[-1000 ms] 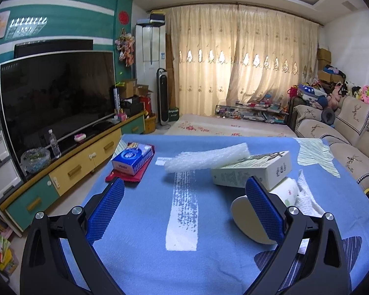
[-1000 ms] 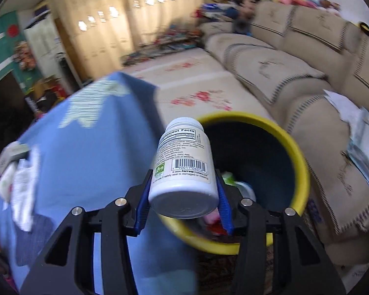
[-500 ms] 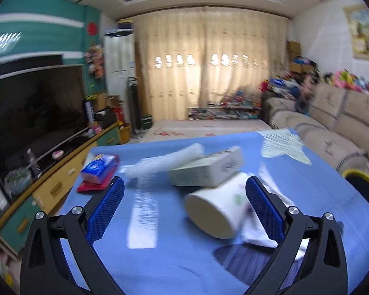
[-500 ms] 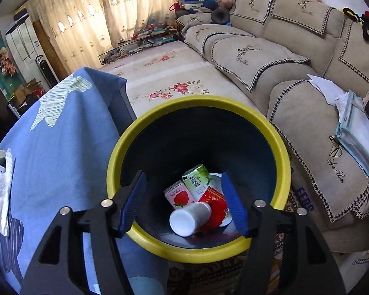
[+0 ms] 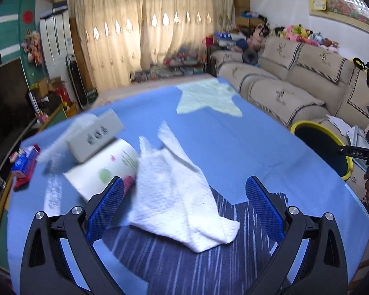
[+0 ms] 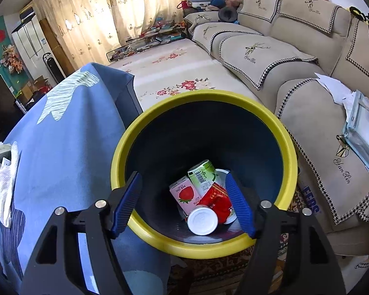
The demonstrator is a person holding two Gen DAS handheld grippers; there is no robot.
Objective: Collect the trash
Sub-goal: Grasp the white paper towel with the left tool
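- The right gripper [image 6: 183, 205] is hovering over the yellow-rimmed bin [image 6: 289, 147]; its jaws, just opening, are holding nothing.
- The white bottle [image 6: 202, 220] is lying at the bin's bottom among cartons.
- The left gripper [image 5: 184, 202], jaws wide and empty, is facing a crumpled white tissue [image 5: 174, 194] near the surface's [image 5: 246, 142] front edge.

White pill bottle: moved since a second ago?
Yes. The white pill bottle has left the right gripper, whose jaws have just been opening and are empty, and lies at the bottom of the yellow-rimmed bin.
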